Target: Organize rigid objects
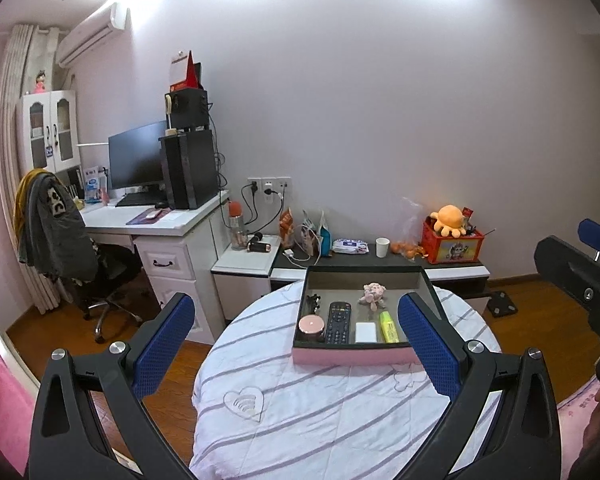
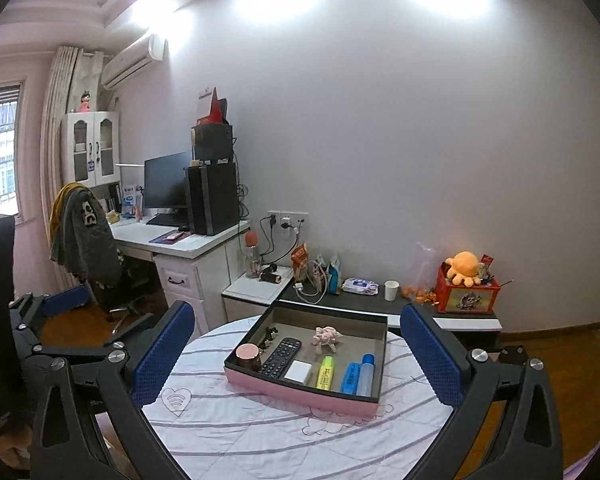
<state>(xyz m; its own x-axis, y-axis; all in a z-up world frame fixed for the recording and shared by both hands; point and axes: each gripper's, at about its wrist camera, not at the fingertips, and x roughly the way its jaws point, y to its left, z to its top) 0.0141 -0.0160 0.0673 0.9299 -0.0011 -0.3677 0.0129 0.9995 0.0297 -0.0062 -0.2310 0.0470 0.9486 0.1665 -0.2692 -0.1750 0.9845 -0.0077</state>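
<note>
Grippers, left (image 1: 296, 324) and right (image 2: 298, 336), hang spread wide and empty above shallow pink-sided cardboard tray (image 2: 300, 394) holding black remote control (image 2: 281, 357), yellow highlighter (image 2: 325, 372)

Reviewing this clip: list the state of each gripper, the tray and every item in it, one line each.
left gripper: open, holding nothing.
right gripper: open, holding nothing.
tray: lidless, on the striped round table.
remote control: lying flat in tray.
pink-lidded jar: upright, lid on.
white box: lying flat.
yellow highlighter: lying, capped.
blue highlighter: lying flat.
blue bottle: lying on its side.
pink toy: mid-tray; pose unclear.
</note>
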